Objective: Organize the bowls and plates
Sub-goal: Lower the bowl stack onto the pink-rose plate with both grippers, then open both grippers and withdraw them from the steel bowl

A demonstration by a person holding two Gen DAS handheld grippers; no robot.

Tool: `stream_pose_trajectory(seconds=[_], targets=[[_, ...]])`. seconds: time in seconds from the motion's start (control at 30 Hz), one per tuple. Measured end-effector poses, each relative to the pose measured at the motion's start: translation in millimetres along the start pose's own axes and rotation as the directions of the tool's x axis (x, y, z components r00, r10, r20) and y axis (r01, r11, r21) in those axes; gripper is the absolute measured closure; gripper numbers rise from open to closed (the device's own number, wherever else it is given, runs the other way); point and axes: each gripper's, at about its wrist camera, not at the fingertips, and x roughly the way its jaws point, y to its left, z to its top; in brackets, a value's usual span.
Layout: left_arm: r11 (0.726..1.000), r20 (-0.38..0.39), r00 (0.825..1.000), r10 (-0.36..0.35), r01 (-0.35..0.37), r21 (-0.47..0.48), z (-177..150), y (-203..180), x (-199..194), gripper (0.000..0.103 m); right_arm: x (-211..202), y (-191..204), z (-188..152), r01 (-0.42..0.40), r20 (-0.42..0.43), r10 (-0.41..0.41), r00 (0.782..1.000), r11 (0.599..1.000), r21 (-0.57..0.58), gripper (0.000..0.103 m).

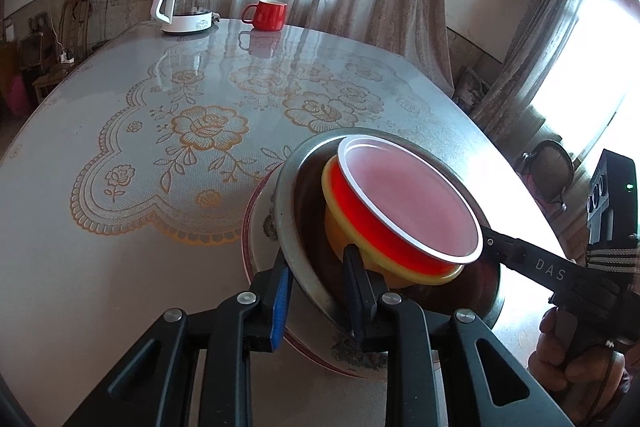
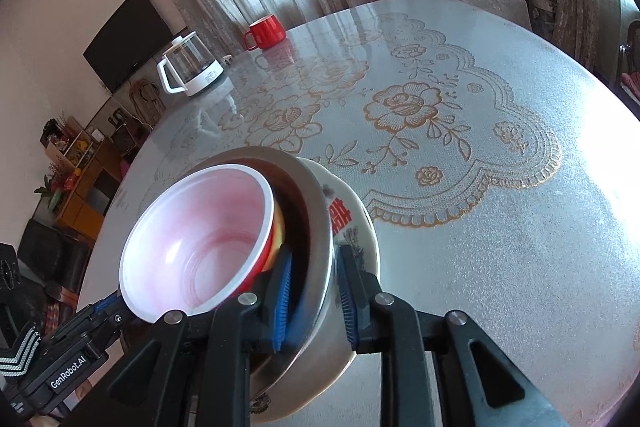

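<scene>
The left gripper (image 1: 318, 281) is clenched on the near rim of a metal bowl (image 1: 288, 203), one finger outside the wall and one inside. The right gripper (image 2: 314, 297) clamps the opposite rim of the same bowl. Nested inside it sit a yellow bowl (image 1: 340, 223) and, on top, a red bowl (image 1: 360, 211) with a white inside. The stack rests on a flowered plate (image 1: 260, 223) at the near edge of the bench (image 1: 120, 267). A red mug (image 1: 270, 14) and a glass kettle (image 1: 186, 1) stand at the far side.

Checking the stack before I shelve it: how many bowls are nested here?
3: metal bowl on the floral plate, yellow bowl inside it, red bowl on top. Others may hide underneath.
</scene>
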Motion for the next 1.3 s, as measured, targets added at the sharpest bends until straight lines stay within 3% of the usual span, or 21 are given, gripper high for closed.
stream_pose_trajectory(seconds=[0.53,1.07,1.3], targets=[[1.0,0.029,0.999,0.014,-0.014,0.017,-8.2,-3.5,-7.6,0.073,-15.4,12.7,-13.6,0.038,0.062,-0.034,0.998,0.997,-0.061,0.085],[0.999,0.08,0.996,0.033,-0.034,0.015,-18.6,-5.8,-28.9,0.073,-22.8,13.9,-22.0,0.044,0.081,-0.04,0.996,0.998,-0.05,0.08],[0.997,0.107,0.991,0.075,-0.076,0.001,-24.6,-3.0,-37.6,0.068,-28.6,18.3,-29.0,0.06,0.102,-0.053,0.993,0.996,-0.065,0.079]])
